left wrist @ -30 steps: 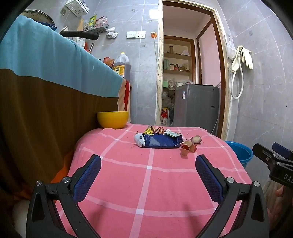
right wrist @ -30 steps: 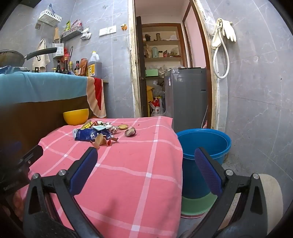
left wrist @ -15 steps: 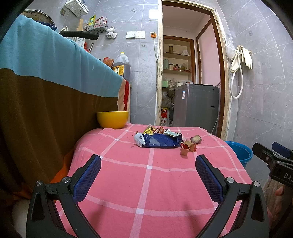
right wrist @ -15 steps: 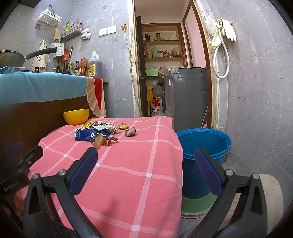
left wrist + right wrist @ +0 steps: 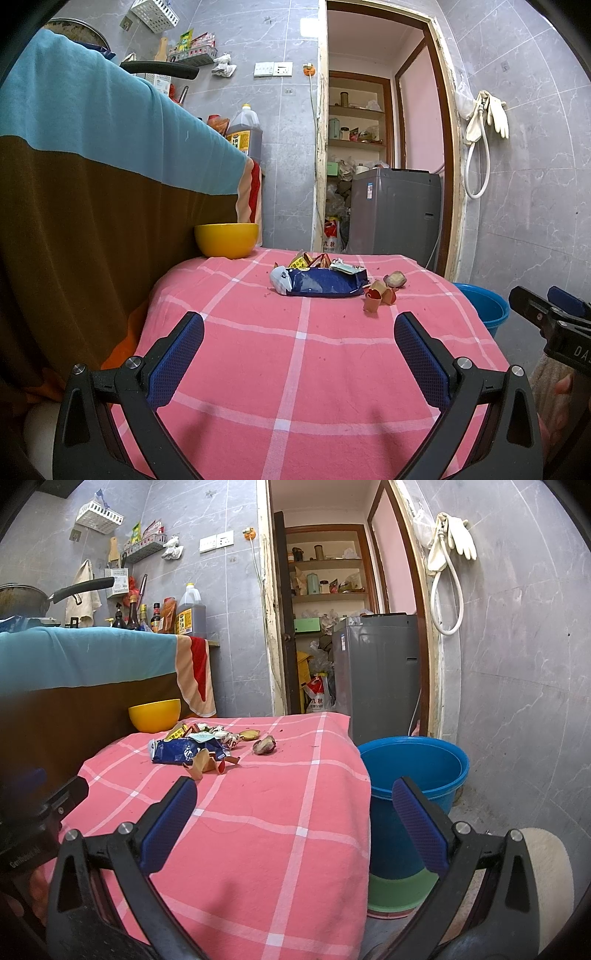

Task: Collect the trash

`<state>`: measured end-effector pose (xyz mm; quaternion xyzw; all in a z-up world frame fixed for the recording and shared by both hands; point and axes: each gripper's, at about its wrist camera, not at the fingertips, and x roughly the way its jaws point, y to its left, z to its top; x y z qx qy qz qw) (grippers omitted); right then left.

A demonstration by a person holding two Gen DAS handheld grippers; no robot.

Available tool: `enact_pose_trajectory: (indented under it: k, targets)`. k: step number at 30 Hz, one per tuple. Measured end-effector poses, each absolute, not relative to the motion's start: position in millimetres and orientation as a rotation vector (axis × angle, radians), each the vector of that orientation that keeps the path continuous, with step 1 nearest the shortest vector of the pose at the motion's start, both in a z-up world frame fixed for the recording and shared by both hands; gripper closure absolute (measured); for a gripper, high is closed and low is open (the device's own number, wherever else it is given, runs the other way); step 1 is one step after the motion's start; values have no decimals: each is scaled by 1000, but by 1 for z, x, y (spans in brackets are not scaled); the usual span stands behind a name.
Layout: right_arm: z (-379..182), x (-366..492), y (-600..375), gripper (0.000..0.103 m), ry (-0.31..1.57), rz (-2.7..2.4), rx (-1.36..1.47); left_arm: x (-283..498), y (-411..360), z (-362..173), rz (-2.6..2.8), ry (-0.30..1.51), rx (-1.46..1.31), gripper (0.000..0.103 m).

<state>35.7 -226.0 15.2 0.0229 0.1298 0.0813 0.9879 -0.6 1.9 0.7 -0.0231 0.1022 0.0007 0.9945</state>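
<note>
A heap of trash lies at the far middle of the pink checked tablecloth (image 5: 295,354): a blue snack bag (image 5: 321,282), small wrappers behind it, brown paper scraps (image 5: 376,295) and a peel piece (image 5: 396,278). The right wrist view shows the bag (image 5: 184,749), scraps (image 5: 207,764) and peel (image 5: 264,744) too. My left gripper (image 5: 299,347) is open and empty above the near part of the table. My right gripper (image 5: 293,819) is open and empty over the table's right edge; it also shows in the left wrist view (image 5: 546,321).
A blue bucket (image 5: 413,771) stands on the floor right of the table. A yellow bowl (image 5: 226,240) sits at the table's far left corner. A cloth-covered counter (image 5: 92,166) rises along the left. A grey washing machine (image 5: 395,210) stands in the doorway behind.
</note>
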Motion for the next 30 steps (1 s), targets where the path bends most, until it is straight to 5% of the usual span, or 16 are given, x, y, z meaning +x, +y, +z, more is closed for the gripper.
enact_pose_trajectory:
  k: [30]
  targets:
    - [12,35,-224,0,262,164,50,-1,0,-2,1,207,-42,2]
